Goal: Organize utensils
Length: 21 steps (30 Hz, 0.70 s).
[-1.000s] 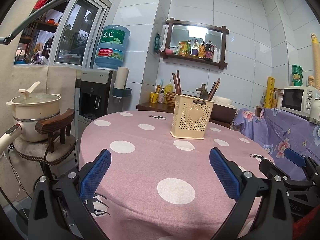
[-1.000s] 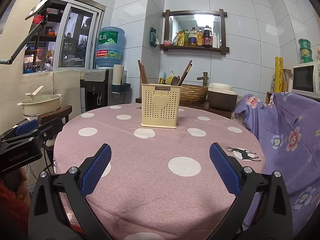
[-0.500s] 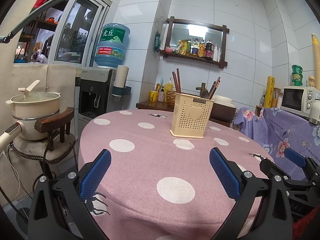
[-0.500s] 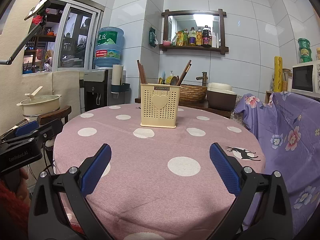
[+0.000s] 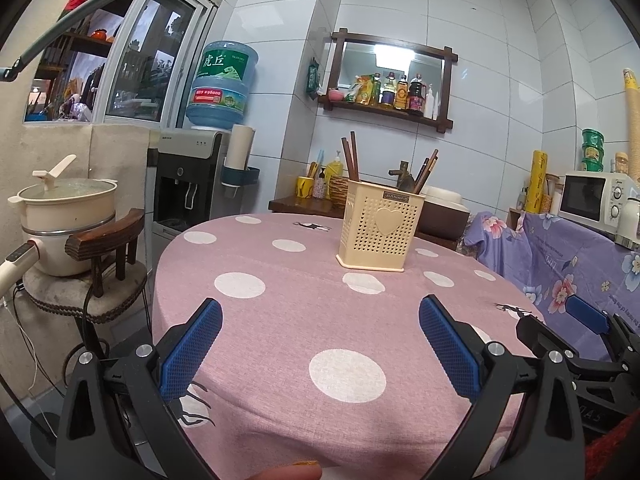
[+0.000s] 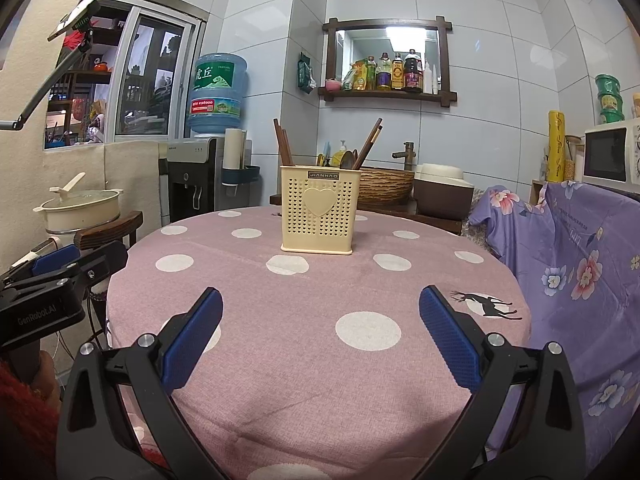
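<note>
A cream perforated utensil holder (image 5: 380,226) with a heart on its front stands on the round table with a pink polka-dot cloth (image 5: 280,320). It also shows in the right wrist view (image 6: 318,210). Brown chopsticks (image 6: 282,146) and a spoon (image 6: 347,160) stick up out of it. My left gripper (image 5: 320,340) is open and empty, above the table's near edge, well short of the holder. My right gripper (image 6: 320,332) is open and empty too, also near the front edge. Each gripper shows at the edge of the other's view.
A cream pot (image 5: 64,216) stands on a stool to the left of the table. A water dispenser (image 5: 188,184) stands behind it. A purple floral cloth (image 6: 576,264) covers furniture on the right, with a microwave (image 5: 596,200) behind. A counter with a woven basket (image 6: 386,188) lies behind the table.
Both views have shifted only slightly; the holder sits marginally higher in the frames. Both grippers stay open and empty.
</note>
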### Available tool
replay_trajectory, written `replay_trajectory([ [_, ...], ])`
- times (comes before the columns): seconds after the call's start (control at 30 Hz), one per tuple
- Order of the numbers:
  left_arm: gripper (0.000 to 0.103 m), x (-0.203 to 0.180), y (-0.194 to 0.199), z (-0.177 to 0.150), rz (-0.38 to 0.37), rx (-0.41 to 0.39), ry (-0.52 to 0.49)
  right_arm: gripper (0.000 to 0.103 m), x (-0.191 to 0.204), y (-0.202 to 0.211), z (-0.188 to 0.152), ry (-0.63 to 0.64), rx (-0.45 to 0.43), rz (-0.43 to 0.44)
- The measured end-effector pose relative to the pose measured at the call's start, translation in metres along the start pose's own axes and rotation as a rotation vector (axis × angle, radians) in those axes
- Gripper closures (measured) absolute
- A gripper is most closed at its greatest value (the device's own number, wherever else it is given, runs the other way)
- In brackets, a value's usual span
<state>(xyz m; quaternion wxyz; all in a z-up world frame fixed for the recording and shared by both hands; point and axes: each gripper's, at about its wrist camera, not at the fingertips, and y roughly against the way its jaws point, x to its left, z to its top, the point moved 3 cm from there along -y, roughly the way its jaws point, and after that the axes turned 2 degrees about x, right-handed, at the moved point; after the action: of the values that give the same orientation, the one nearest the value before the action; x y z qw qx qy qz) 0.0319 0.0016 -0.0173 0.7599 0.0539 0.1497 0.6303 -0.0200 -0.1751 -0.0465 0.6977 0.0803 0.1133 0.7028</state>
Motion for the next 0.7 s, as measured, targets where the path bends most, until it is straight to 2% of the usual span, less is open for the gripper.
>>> replay_trajectory([
  [0.7,0.005,-0.0015,0.0009,-0.0004,0.004,-0.003,0.002,0.006,0.0021,-0.001,-0.0033,-0.006,0.007,0.006],
])
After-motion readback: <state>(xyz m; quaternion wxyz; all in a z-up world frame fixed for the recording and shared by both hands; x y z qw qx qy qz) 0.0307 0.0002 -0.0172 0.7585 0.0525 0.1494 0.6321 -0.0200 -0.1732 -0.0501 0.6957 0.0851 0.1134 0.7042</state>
